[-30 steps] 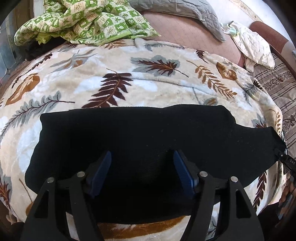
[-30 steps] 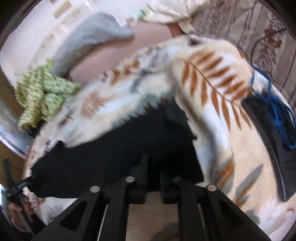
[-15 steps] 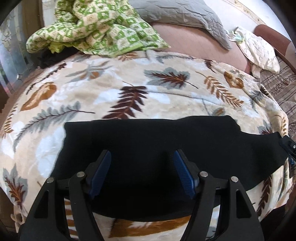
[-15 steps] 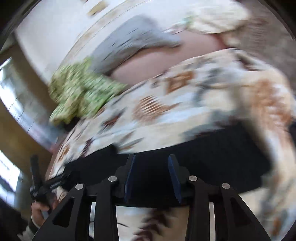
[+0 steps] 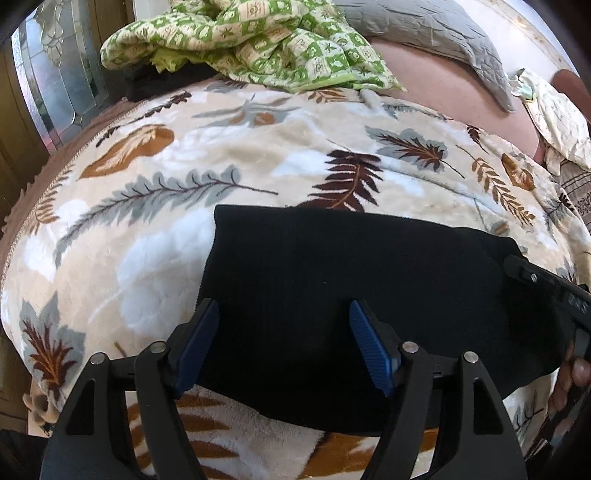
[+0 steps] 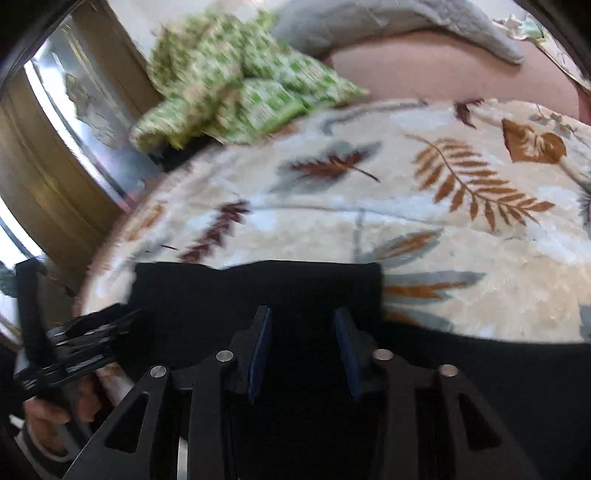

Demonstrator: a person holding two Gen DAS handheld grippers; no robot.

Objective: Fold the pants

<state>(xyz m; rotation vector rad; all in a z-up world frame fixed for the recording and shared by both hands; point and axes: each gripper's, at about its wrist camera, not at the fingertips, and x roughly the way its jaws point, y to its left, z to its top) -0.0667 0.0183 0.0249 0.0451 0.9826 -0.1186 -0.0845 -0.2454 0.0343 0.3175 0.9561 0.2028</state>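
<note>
The black pants (image 5: 351, 288) lie folded into a flat rectangle on the leaf-print blanket (image 5: 184, 206). My left gripper (image 5: 284, 314) is open and empty, just above the near left part of the pants. My right gripper (image 6: 301, 317) is open and empty over the pants (image 6: 258, 291) in the right wrist view, which is motion-blurred. The right gripper also shows at the right edge of the left wrist view (image 5: 546, 284), over the pants' right end. The left gripper shows at the left edge of the right wrist view (image 6: 74, 343).
A crumpled green checked cloth (image 5: 258, 40) lies at the far end of the bed. A grey pillow (image 5: 424, 26) and a pale patterned cloth (image 5: 557, 110) lie at the back right. A glass door panel (image 5: 55, 81) stands to the left.
The right gripper opened from shut and swung left over the pants. The pants now look shorter, their right end brought over to the left. The left gripper stayed open.
</note>
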